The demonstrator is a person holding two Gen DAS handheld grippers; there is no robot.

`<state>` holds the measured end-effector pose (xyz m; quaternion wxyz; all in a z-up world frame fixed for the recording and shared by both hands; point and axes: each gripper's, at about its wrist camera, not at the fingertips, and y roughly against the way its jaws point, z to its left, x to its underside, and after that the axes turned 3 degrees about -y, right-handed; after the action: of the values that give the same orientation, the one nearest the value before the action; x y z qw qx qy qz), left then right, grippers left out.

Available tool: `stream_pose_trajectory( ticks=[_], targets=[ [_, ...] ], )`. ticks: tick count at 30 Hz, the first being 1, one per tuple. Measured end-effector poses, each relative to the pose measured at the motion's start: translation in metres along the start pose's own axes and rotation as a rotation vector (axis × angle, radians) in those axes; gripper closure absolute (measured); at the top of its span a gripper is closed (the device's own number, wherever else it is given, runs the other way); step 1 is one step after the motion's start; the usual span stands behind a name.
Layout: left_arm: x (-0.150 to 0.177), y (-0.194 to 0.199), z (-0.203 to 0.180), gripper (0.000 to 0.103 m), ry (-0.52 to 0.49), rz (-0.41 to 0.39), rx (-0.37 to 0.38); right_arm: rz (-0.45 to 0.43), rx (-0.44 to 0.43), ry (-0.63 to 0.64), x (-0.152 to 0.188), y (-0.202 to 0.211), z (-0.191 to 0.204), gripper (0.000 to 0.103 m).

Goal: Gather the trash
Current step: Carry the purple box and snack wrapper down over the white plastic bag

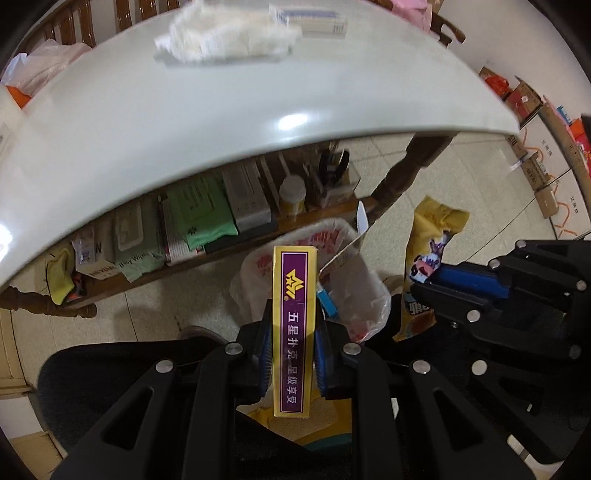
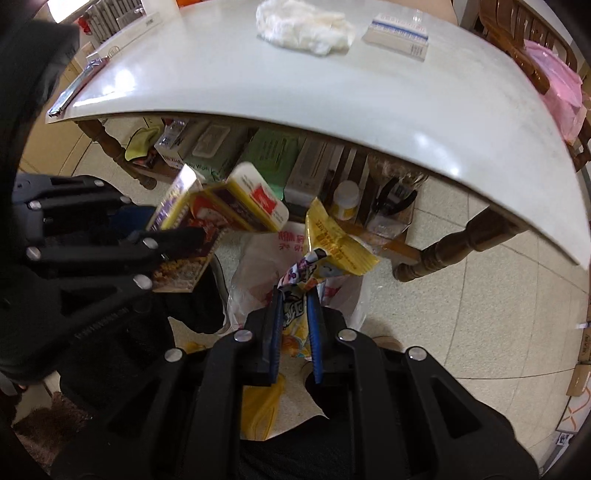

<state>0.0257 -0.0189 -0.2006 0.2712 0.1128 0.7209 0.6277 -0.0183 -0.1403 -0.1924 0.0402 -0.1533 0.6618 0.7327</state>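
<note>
My left gripper (image 1: 293, 354) is shut on a yellow and purple playing-card box (image 1: 294, 314), held upright above a white plastic bag (image 1: 354, 288) on the floor. The box also shows at the left of the right wrist view (image 2: 221, 206). My right gripper (image 2: 293, 332) is shut on a yellow snack wrapper (image 2: 332, 243), also over the bag (image 2: 258, 266). The wrapper shows in the left wrist view (image 1: 428, 251) with the right gripper (image 1: 436, 284) beside it. On the white table (image 1: 184, 122) lie a crumpled tissue (image 1: 229, 37) and a small white box (image 1: 314, 18).
Under the table a wooden shelf (image 1: 221, 251) holds wet wipe packs, boxes, a bottle and scissors. Table legs (image 2: 443, 254) stand on the tiled floor. Cardboard boxes (image 1: 535, 177) line the far right wall. A wooden chair with a pink bag (image 2: 557, 81) stands at the right.
</note>
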Motion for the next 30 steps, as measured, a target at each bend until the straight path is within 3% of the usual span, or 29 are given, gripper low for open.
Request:
stream_pose_trajectory(
  ticks=[19,21,23,25,30],
  targets=[
    [0.009,-0.142,0.014,0.084,0.060,0.192,-0.008,0.092,0.018,-0.077,0.010,-0.118,-0.024,0.090],
    [0.010,-0.155,0.016,0.084,0.065,0.210,-0.020,0.106,0.012,-0.077,0.010,-0.129,-0.026,0.097],
    [0.010,-0.165,0.018,0.084,0.073,0.229,-0.020,0.113,0.008,-0.078,0.009,-0.138,-0.027,0.097],
    [0.009,-0.181,0.021,0.084,0.092,0.257,0.012,0.132,0.022,-0.070,0.009,-0.152,-0.028,0.097],
    [0.002,-0.210,0.020,0.084,0.100,0.293,0.001,0.202,-0.004,-0.106,0.012,-0.184,-0.042,0.097]
  ],
)
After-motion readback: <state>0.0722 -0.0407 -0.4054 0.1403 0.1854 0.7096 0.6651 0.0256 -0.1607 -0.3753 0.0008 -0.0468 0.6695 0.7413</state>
